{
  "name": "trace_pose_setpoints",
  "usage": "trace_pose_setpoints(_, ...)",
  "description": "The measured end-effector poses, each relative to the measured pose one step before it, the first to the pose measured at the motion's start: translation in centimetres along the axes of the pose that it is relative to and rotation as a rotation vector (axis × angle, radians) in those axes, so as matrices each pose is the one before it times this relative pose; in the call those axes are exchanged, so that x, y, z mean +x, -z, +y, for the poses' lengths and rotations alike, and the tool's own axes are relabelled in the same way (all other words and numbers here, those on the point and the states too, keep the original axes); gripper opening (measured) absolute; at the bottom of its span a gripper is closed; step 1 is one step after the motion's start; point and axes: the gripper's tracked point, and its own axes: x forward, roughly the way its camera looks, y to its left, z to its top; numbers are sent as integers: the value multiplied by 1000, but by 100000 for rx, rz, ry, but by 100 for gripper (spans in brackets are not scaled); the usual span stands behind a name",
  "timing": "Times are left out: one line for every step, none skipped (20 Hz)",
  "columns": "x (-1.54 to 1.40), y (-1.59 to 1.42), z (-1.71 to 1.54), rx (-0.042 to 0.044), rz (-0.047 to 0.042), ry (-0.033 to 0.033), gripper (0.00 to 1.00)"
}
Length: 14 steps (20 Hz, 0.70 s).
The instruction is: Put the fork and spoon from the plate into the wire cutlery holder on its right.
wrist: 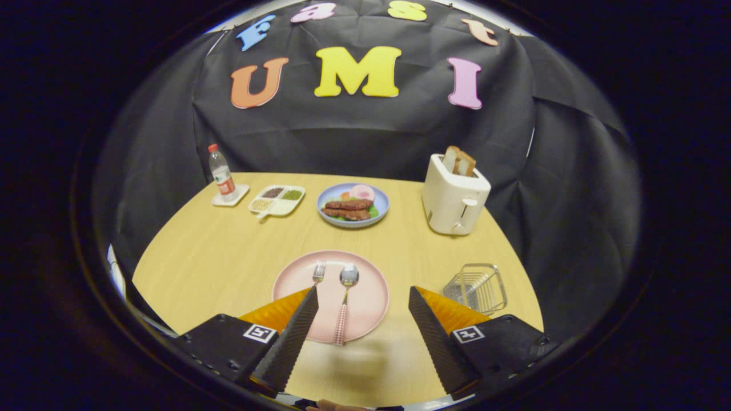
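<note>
On the round wooden table (228,251), a clear plastic water bottle (221,173) stands on a white coaster. Next, a white divided dish (277,200) holds beans, a blue plate (353,205) holds meat and egg, and a cream toaster (454,194) holds toast. Nearer, the pink round plate (365,297) carries the metal fork (318,272) and metal spoon (346,294) side by side, between the gripper (363,297) jaws, which stand wide open. The empty wire cutlery holder (477,287) sits right of that plate.

Fork (318,272), spoon (346,294) side by side on pink plate (371,302)
</note>
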Motion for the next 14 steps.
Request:
trace_pose_setpoints(1175,743,179,-216,2630,562,95)
trace_pose_setpoints(906,628,248,-135,3125,-124,94)
trace_pose_setpoints(1046,947,195,-202,2612,-78,94)
trace_pose_setpoints(1017,542,-16,-95,2725,310,93)
trace_pose_setpoints(1082,575,130,435,2308,-357,92)
trace_pose_setpoints(822,321,220,139,2495,-436,92)
trace_pose_setpoints(946,271,170,-439,1614,-362,91)
trace_pose_setpoints(643,8,116,-423,443,-313,90)
trace_pose_setpoints(702,77,247,-699,449,-506,87)
trace_pose_setpoints(572,374,21,-363,1819,300,83)
trace_pose_setpoints(600,494,197,33,2085,-456,78)
trace_pose_setpoints(477,318,50,193,1814,109,74)
trace_pose_setpoints(554,326,55,326,1583,53,69)
trace_pose_setpoints(403,338,-37,582,1298,349,60)
